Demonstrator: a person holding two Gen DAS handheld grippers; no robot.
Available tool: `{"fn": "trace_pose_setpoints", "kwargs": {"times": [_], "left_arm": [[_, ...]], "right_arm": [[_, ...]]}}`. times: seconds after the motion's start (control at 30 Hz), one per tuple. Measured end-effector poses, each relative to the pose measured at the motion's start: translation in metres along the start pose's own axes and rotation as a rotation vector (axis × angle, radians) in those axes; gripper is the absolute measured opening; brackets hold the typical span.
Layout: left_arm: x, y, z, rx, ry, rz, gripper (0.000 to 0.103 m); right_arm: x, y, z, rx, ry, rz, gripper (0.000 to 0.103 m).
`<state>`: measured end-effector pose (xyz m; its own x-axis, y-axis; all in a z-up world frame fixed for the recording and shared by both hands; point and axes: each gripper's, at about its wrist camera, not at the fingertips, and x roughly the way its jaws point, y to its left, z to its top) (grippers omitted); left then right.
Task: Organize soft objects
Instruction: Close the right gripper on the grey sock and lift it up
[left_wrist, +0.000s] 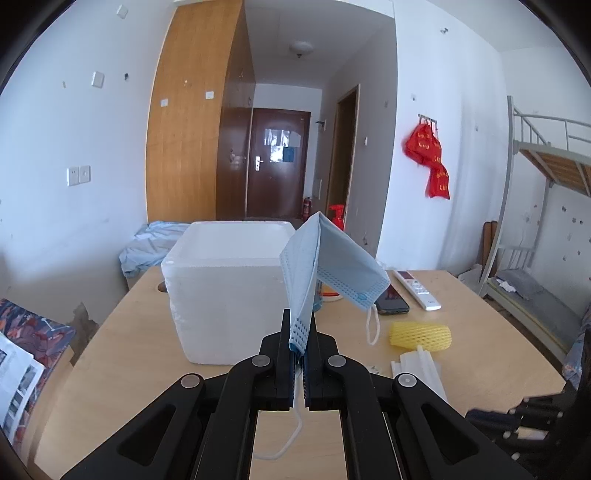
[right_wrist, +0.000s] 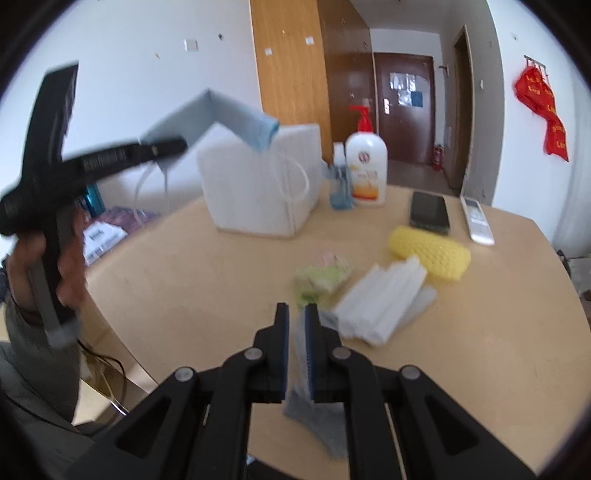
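Note:
My left gripper (left_wrist: 300, 334) is shut on a blue face mask (left_wrist: 325, 266), held above the table just right of the white foam box (left_wrist: 225, 291); the mask folds over and its ear loops hang down. In the right wrist view the left gripper (right_wrist: 162, 147) holds the mask (right_wrist: 218, 110) up at the left, beside the box (right_wrist: 258, 184). My right gripper (right_wrist: 297, 321) is slightly open, with a grey cloth piece (right_wrist: 317, 417) lying under and between the fingers; I cannot tell if it grips it. A yellow foam net (right_wrist: 430, 254), white foam sheets (right_wrist: 384, 306) and a greenish soft bundle (right_wrist: 321, 277) lie on the table.
A wooden table (right_wrist: 184, 280) holds a lotion bottle (right_wrist: 365, 166), a small blue bottle (right_wrist: 340, 184), a black phone (right_wrist: 430, 212) and a white remote (right_wrist: 478, 219). A bunk bed (left_wrist: 543, 192) stands right, a wardrobe (left_wrist: 192, 122) behind.

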<state>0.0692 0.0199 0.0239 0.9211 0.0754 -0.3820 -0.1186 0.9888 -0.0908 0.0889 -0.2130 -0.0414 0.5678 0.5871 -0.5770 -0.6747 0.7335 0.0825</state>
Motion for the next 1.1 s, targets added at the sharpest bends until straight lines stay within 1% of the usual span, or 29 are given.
{"fn": "trace_pose_setpoints", "kwargs": {"times": [0.03,0.07,0.1,0.13,0.17,0.2,0.23,0.3,0.33,0.5,0.73,0.8,0.87,0.9,0.97,1.0,1.1], "left_arm": [[-0.001,-0.001,0.0,0.002,0.003,-0.002,0.003],[-0.001,-0.002,-0.002,0.004,0.004,-0.004,0.003],[-0.002,-0.002,-0.003,0.006,0.005,-0.006,0.003],[-0.003,-0.003,-0.004,0.009,0.005,-0.009,0.003],[-0.003,-0.003,-0.004,0.01,0.006,-0.011,0.003],[-0.003,-0.004,-0.004,0.01,0.007,-0.012,0.003],[-0.003,-0.003,-0.006,0.009,0.01,-0.013,0.003],[-0.003,-0.002,-0.008,0.008,0.018,-0.017,0.003],[-0.003,-0.002,-0.009,0.007,0.021,-0.018,0.003],[-0.002,-0.003,-0.012,0.002,0.027,-0.022,0.003],[0.0,-0.004,-0.014,-0.002,0.033,-0.026,0.003],[0.001,-0.003,-0.014,-0.004,0.035,-0.027,0.003],[0.001,-0.003,-0.015,-0.004,0.039,-0.026,0.003],[0.001,-0.003,-0.015,-0.006,0.039,-0.027,0.003],[0.0,-0.004,-0.015,-0.004,0.038,-0.027,0.003],[0.0,-0.004,-0.015,-0.005,0.036,-0.027,0.003],[-0.002,-0.004,-0.015,-0.002,0.033,-0.025,0.003]], "right_arm": [[0.002,0.0,-0.005,-0.005,0.018,-0.014,0.011],[0.004,-0.001,-0.009,-0.004,0.032,-0.023,0.014],[0.005,-0.003,-0.012,0.002,0.044,-0.03,0.027],[0.007,-0.005,-0.016,0.009,0.06,-0.039,0.036],[0.008,-0.006,-0.019,0.008,0.071,-0.049,0.055],[0.008,-0.006,-0.022,0.004,0.078,-0.065,0.061],[0.007,-0.006,-0.026,0.001,0.072,-0.076,0.061],[0.005,-0.005,-0.029,0.003,0.075,-0.063,0.061],[0.005,-0.004,-0.032,0.004,0.081,-0.06,0.061],[0.017,-0.007,-0.044,-0.006,0.142,-0.102,0.061],[0.025,-0.01,-0.049,0.004,0.163,-0.117,0.061],[0.025,-0.011,-0.049,0.006,0.16,-0.125,0.042],[0.029,-0.011,-0.05,-0.001,0.182,-0.117,0.04],[0.03,-0.012,-0.051,0.002,0.181,-0.116,0.033],[0.032,-0.013,-0.053,0.002,0.189,-0.119,0.028],[0.032,-0.015,-0.053,0.014,0.182,-0.117,0.02],[0.031,-0.019,-0.053,0.037,0.173,-0.096,0.016]]}}
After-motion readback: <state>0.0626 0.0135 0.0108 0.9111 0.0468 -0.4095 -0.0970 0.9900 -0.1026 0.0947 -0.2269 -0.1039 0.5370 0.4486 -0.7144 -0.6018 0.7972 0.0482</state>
